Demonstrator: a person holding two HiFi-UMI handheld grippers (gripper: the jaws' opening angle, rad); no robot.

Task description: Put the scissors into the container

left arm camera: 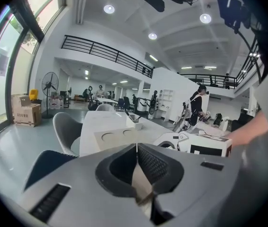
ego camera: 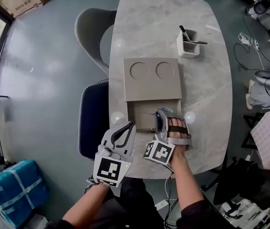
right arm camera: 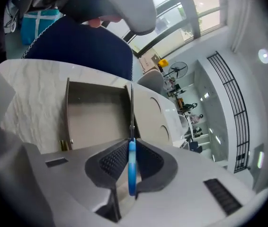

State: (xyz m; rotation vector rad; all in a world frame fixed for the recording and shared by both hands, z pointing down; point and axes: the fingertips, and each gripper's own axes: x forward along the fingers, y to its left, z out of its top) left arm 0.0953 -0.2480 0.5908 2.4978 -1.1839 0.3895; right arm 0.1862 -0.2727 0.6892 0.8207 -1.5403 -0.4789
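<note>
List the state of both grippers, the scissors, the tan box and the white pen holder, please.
Tan box: open, compartment empty.
Scissors: blades closed, held over that compartment.
Right gripper: shut on the scissors.
Left gripper: shut, empty.
White pen holder: upright, pens inside.

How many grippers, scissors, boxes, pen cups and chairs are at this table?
Grippers: 2, left gripper and right gripper
Scissors: 1, blue-handled scissors
Containers: 1, tan container
Pen holders: 1, white pen holder
Chairs: 2, grey chair and dark blue chair
Total: 7
</note>
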